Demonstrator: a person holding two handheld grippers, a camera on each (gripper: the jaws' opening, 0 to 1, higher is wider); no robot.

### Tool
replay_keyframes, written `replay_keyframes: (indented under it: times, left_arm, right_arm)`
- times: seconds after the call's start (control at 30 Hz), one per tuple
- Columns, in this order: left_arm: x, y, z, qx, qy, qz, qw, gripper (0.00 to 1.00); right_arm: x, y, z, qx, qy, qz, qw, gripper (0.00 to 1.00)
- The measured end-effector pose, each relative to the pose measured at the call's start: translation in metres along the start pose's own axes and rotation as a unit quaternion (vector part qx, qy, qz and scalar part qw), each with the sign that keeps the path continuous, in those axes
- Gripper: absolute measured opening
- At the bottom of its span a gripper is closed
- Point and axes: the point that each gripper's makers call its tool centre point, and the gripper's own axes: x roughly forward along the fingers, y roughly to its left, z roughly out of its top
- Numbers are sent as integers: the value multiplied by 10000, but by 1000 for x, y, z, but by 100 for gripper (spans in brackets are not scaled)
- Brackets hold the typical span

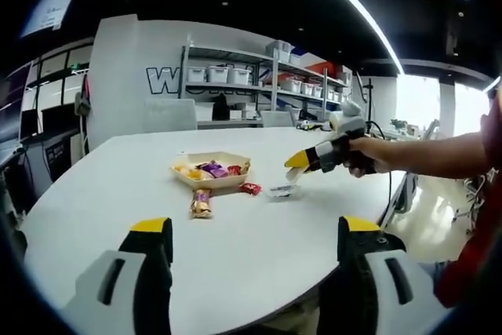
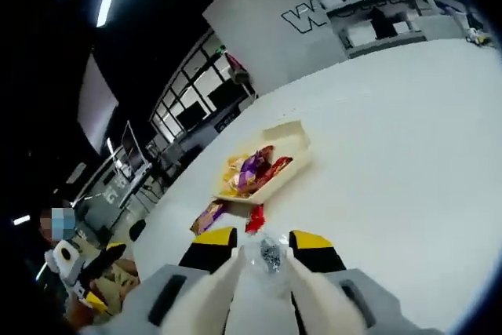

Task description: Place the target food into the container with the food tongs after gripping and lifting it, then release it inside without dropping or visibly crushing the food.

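Note:
A beige paper tray [image 1: 223, 182] [image 2: 294, 135] holding several wrapped snacks [image 1: 210, 169] [image 2: 251, 170] sits mid-table. Beside it lie a gold-wrapped snack [image 1: 201, 204] [image 2: 208, 213] and a small red one [image 1: 250, 188] [image 2: 255, 217]. My right gripper [image 2: 261, 239] [image 1: 298, 164], held by a hand, is down at the table with its jaws closed in on a clear-wrapped snack [image 2: 269, 253] [image 1: 281, 191] just right of the tray. My left gripper [image 1: 255, 229] hovers open and empty over the near table edge, well short of the tray.
The round white table [image 1: 141, 154] [image 2: 408, 131] has bare surface around the tray. Chairs and shelving with white bins [image 1: 259, 76] stand beyond it. A person's forearm [image 1: 423, 154] reaches in from the right. The left gripper [image 2: 94, 272] appears low at the left.

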Motion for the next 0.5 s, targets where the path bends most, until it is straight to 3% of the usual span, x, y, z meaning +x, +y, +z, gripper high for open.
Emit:
replay_keyframes:
  times: [0.13,0.2,0.3,0.37,0.5]
  left_arm:
    - [-1,0,-3,1,45,-3,10000,84]
    - [-1,0,-2,10,33,2,10000,84]
    - [0,1,-2,11,26,13,10000,84]
    - [1,2,-2,7,36,14,10000,84]
    - [3,-2,-1,39,37,-29,10000,84]
  right_arm:
    - [-2,-9,5,105,-50,-50,9999,21]
    - [-3,-5,6,-193,-71,96,9997,22]
    - [-3,-4,-5,-1116,151,-35,9936,22]
    - [-2,1,-10,-1300,207,25,9913,22]
    - [-1,1,-7,-1259,149,11,9919,22]
